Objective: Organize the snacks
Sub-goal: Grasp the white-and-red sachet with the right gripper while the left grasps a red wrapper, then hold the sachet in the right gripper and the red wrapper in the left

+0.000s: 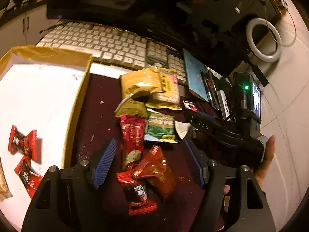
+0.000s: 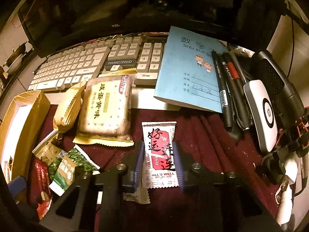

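We are holding the right hand-held gripper (image 2: 158, 163) over the dark red cloth (image 2: 208, 135) on the counter, and its blue ribbed pads are pinching a small white and red sachet (image 2: 159, 154) from both sides, the packet lying upright between them. Just left of it the big biscuit pack (image 2: 105, 110) with yellow edges is lying flat, touching a gold wrapped snack (image 2: 67, 108), and nearer the left edge a green and white packet (image 2: 66, 172) is resting against red wrappers. Behind the snacks a white keyboard (image 2: 77, 67) is sitting under a dark monitor (image 2: 115, 9), with a blue exercise book (image 2: 185, 69) and several pens (image 2: 224, 89) to the right. Our left hand-held gripper (image 1: 152, 161) is hovering with its pads spread wide, nothing pressed between them, above a long red bar wrapper (image 1: 132, 139) and a crumpled red packet (image 1: 158, 172). To its left the white-floored box (image 1: 81, 104) with gold taped walls is holding two red candy bars (image 1: 23, 145) near its lower left part. A hand (image 1: 267, 158) is showing at the right gripper's body.
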`<state>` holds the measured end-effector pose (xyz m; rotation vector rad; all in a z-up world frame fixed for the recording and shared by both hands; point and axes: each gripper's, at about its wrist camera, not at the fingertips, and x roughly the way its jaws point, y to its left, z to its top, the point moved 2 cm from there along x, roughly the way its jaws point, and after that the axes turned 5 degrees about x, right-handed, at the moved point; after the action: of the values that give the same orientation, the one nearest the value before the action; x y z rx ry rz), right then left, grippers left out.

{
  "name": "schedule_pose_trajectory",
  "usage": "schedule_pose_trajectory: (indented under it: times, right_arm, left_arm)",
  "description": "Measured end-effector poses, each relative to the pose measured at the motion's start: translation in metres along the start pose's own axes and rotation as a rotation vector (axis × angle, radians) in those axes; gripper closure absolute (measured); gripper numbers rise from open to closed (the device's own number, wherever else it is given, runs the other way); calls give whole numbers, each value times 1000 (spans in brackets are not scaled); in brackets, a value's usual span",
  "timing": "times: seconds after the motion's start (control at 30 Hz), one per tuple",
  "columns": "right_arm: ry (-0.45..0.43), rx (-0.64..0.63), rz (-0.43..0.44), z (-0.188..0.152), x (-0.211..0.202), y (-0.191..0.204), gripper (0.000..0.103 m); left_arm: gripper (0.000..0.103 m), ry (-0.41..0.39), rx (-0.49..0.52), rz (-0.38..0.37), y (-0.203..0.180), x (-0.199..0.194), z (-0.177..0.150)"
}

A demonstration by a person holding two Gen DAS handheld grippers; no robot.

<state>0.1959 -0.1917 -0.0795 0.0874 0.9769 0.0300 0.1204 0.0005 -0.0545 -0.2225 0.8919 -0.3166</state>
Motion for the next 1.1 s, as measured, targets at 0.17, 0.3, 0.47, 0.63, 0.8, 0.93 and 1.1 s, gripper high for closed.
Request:
schedule_pose_trajectory:
  times: [0.17, 0.3, 0.47, 0.63, 0.8, 0.93, 1.1]
  right_arm:
    - [-86, 90, 125, -13, -31, -13, 77]
    - [-140, 157, 196, -33, -49, -20, 77]
    - [-184, 236, 248, -47, -54, -36, 77]
    - [-189, 284, 277, -51, -51, -42, 77]
    - [-176, 265, 262, -51, -48, -38, 77]
    - [-171, 263, 263, -51, -46, -37, 77]
    - [-173, 267, 266, -50, -46, -38, 77]
  left_arm:
    - [34, 31, 126, 33, -28, 22, 8]
    - [50, 70, 184, 96, -39, 40, 7]
    - [58, 128, 230, 125, -50, 61, -4]
    - [73, 98, 251, 182, -54, 64, -5]
    - [94, 59, 238, 182, -46, 58, -6]
    - [101, 45, 226, 167, -40, 54, -5]
    - [101, 38, 229, 170, -40, 52, -7]
